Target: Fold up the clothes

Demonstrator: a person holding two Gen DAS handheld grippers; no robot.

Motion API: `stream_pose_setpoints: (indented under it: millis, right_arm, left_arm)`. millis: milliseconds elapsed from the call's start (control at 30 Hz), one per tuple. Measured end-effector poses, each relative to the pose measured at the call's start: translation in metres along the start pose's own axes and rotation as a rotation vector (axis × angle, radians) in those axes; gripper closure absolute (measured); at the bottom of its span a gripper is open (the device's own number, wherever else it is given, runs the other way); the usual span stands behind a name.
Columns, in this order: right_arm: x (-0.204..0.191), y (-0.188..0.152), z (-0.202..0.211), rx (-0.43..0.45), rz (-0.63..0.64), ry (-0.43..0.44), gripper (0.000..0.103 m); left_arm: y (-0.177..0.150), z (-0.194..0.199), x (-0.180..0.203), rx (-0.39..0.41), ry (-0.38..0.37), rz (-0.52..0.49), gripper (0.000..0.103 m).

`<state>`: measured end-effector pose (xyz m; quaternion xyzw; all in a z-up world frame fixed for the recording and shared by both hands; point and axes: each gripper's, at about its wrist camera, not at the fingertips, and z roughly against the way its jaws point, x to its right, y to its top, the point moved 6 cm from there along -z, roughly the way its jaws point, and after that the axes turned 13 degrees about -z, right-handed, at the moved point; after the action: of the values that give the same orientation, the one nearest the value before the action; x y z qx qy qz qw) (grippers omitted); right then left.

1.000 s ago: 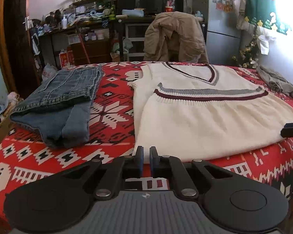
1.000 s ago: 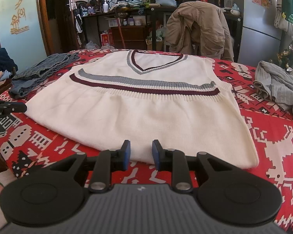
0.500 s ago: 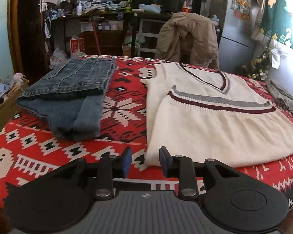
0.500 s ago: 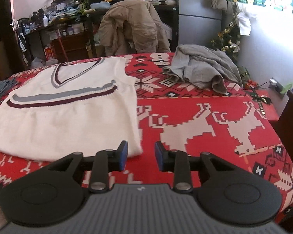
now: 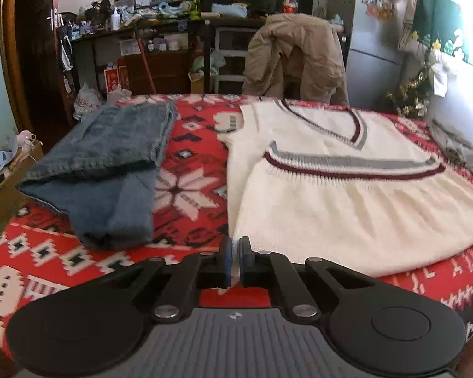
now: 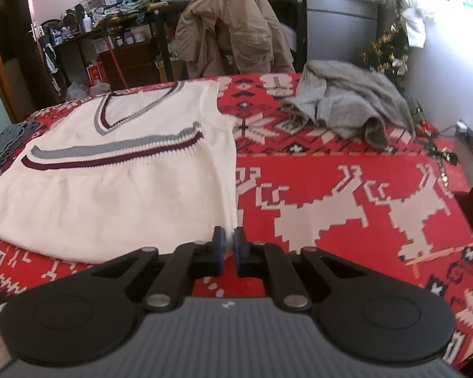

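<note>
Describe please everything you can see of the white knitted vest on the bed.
The vest is cream-white knit, sleeveless, with a V-neck edged in grey and maroon. Its bottom part is folded up over the chest, so the grey and maroon hem stripes run across the middle. It lies flat on the red patterned blanket, apart from the folded jeans. The left gripper pinches its near left corner, the right gripper its near right corner.

One vest (image 5: 347, 195), one jeans (image 5: 110, 163), one grey garment (image 6: 350, 107).
</note>
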<state>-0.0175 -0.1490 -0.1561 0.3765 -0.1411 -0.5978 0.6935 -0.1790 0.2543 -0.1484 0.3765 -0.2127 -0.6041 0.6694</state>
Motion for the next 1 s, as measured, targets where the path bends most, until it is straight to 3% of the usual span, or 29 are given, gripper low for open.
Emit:
stream_pose_setpoints:
  millis: [200,400,567,633,733,800,933,1000]
  right_arm:
    - [-0.006,0.0,0.035,0.002,0.018,0.024,0.098]
    - [0.002,-0.031,0.061,-0.053,-0.002,0.015,0.098]
    - [0.016,-0.056,0.067,-0.095,-0.027,0.0,0.098]
    - [0.016,-0.063,0.062,-0.104,-0.002,-0.01,0.097]
    - [0.016,-0.067,0.061,-0.101,0.031,-0.014,0.096]
    - [0.02,-0.065,0.065,-0.096,0.017,-0.026,0.086]
    - [0.026,-0.056,0.078,-0.054,0.019,-0.051,0.085]
    - [0.024,-0.049,0.083,-0.027,0.033,-0.051,0.085]
  left_arm:
    - [0.0,0.022,-0.006,0.005,0.007,-0.006,0.098]
    - [-0.03,0.045,0.004,-0.045,-0.013,0.008,0.098]
    - [-0.051,0.041,0.014,-0.076,-0.004,-0.028,0.098]
    - [-0.052,0.041,0.015,-0.075,0.02,-0.058,0.094]
    - [-0.052,0.044,0.013,-0.072,0.049,-0.082,0.079]
    - [-0.052,0.049,0.006,-0.066,0.054,-0.059,0.075]
    - [-0.038,0.059,-0.002,-0.019,0.072,-0.041,0.076]
    - [-0.026,0.062,0.0,0.023,0.042,-0.029,0.093]
